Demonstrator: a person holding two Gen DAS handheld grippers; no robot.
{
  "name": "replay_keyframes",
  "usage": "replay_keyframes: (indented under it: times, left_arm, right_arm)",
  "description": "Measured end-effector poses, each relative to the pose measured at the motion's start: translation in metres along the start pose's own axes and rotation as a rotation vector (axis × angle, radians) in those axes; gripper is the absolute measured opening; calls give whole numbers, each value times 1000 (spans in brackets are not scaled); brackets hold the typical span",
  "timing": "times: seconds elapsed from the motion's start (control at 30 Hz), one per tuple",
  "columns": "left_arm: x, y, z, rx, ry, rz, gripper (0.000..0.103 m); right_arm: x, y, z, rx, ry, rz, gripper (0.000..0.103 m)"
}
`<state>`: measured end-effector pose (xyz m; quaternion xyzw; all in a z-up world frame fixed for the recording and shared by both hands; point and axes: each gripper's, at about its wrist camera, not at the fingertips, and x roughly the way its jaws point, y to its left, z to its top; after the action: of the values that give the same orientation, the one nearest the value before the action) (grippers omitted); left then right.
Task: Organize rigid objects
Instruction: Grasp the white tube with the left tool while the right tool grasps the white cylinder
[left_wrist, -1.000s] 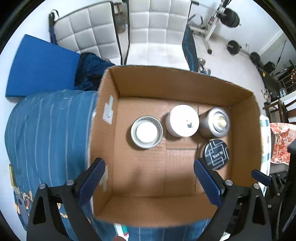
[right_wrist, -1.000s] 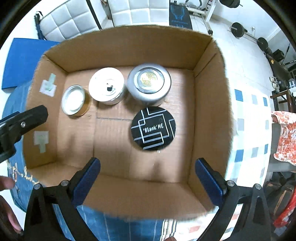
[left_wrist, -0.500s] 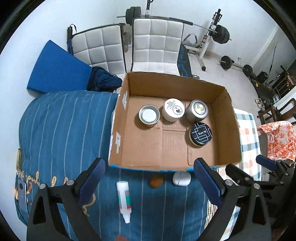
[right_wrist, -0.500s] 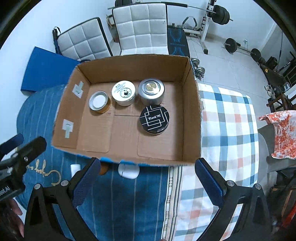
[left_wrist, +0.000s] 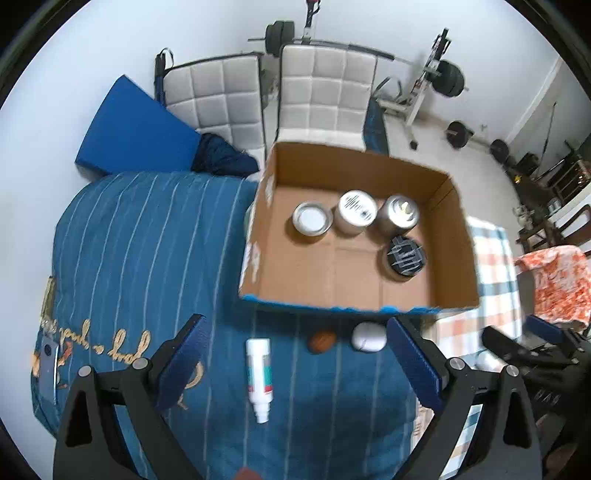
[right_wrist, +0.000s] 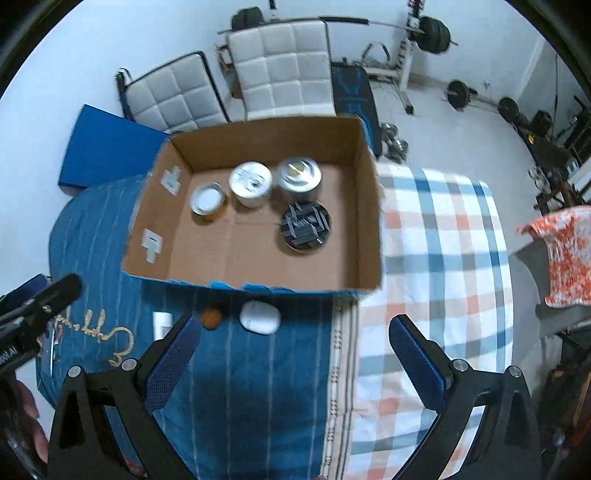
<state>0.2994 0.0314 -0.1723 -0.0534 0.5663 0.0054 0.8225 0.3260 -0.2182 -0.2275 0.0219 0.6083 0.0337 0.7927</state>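
An open cardboard box (left_wrist: 454, 236) (right_wrist: 369, 221) stands on the bed. Inside are a small open tin (left_wrist: 311, 218) (right_wrist: 207, 198), a white-lidded tin (left_wrist: 356, 211) (right_wrist: 251, 181), a silver tin (left_wrist: 400, 213) (right_wrist: 299, 173) and a black patterned tin (left_wrist: 405, 255) (right_wrist: 304, 225). In front of the box lie a white tube (left_wrist: 259, 373) (right_wrist: 161, 325), a small brown object (left_wrist: 322, 340) (right_wrist: 210, 317) and a white oval case (left_wrist: 368, 332) (right_wrist: 259, 316). My left gripper (left_wrist: 297, 365) and right gripper (right_wrist: 291, 363) are both open and empty, held above the bed on the near side of the box.
The bed has a blue striped cover (left_wrist: 147, 258) on the left and a checked cloth (right_wrist: 436, 258) on the right. Two white padded chairs (left_wrist: 325, 96), a blue mat (left_wrist: 133, 136) and weight equipment (right_wrist: 424, 29) stand behind. An orange patterned cloth (right_wrist: 561, 254) lies at the right.
Both grippers have pulled back and up from over the box. The bed in front of the box, with the tube, brown object and white case, has come into view.
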Motion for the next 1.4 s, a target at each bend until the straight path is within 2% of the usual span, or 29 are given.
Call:
replay_keyframes:
  times: [0.13,0.27,0.43,0.53,0.6,0.63,0.67,0.7,0.73,0.83,1.0,1.27,1.33,1.37,1.4]
  left_arm:
    - [22,7,-13,-2,49,42,98]
    - [62,13,-31,1,136,84,98]
    - [109,19,-54,-26,240,100,98]
    - [132,20,-66,-34,284,110,98]
    - [145,20,-73,-36,311,117,98]
    - [152,20,-77,-37,327,121,98]
    - [156,21,-79,-38,336,124,98]
    - [160,20,-82,-37,348,127,98]
    - [163,21,-85,-37,355,129,98]
    - [167,20,-90,-35,366,133,98]
    - [172,25,-98,-42,376,134,98]
    - [203,53,-105,-105,418,114,98]
    - [215,57,-105,-107,429,105,92]
    - [222,58,-106,-103,443,101,78]
    - [230,58,-108,-98,463,93,76]
  right_arm:
    - [25,-40,-16,65,66,-43,103]
    - [57,-91,-36,113,147,-106,103]
    - [108,-159,-59,146,261,-203,103]
    - [134,-187,-66,156,312,-228,99]
    - [151,-196,-70,146,345,-231,92]
    - [159,-198,-72,137,360,-238,89]
    - [166,-199,-74,127,377,-241,79]
    - [175,-200,-77,127,401,-240,62]
    - [180,-202,-80,145,419,-228,54]
    - [178,-201,-85,195,416,-202,54]
    - [176,-193,-102,333,464,-63,54]
    - [166,-139,-112,263,432,-43,54]
    - [167,-126,-112,256,433,-32,54]
    - [168,-120,-111,253,434,-25,54]
    - [168,-113,-110,248,434,-19,54]
